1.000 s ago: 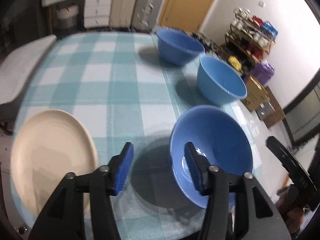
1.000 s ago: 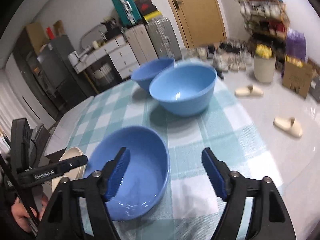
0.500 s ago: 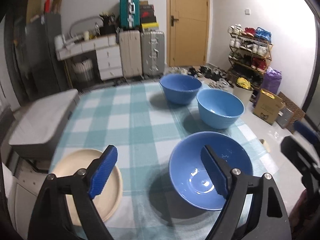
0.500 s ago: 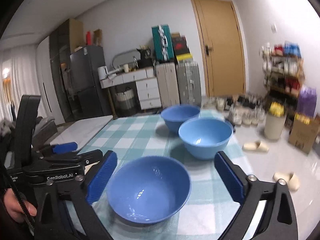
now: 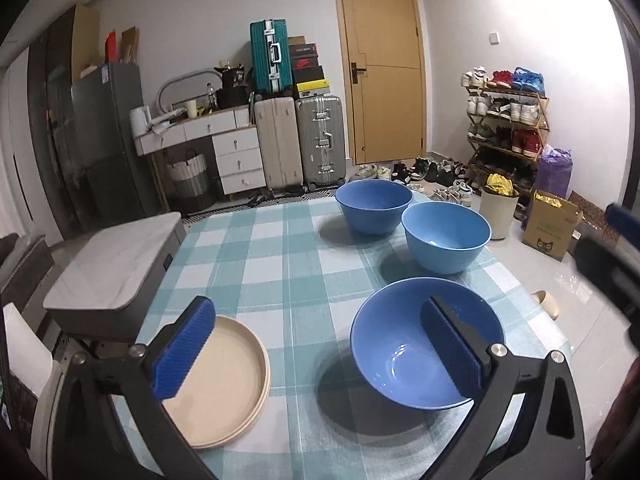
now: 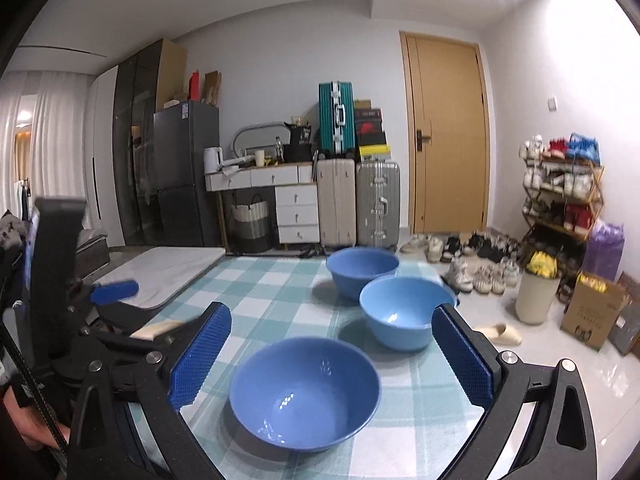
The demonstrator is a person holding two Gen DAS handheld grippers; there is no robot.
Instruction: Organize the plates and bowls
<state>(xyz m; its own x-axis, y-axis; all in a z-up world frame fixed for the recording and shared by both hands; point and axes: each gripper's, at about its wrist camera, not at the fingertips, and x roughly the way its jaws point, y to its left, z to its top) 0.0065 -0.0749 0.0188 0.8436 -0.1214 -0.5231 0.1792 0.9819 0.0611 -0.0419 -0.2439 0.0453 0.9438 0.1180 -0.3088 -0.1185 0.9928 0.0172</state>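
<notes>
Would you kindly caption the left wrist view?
Open left gripper above a checked tablecloth with three blue bowls and beige plate.

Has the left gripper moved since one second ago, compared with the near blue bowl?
Yes. The left gripper has pulled back and tilted up: its right pad no longer reaches inside the near blue bowl, and its jaws are opening.

I'm working in a lived-in home, a combined entry and dining room. Evidence: wooden door (image 5: 382,92) at upper centre, shoe rack (image 5: 506,124) at right with loose shoes on the floor, suitcases (image 5: 298,140) stacked against the back wall, fridge (image 6: 186,172) at left, checked tablecloth (image 5: 276,256) on the table.
</notes>
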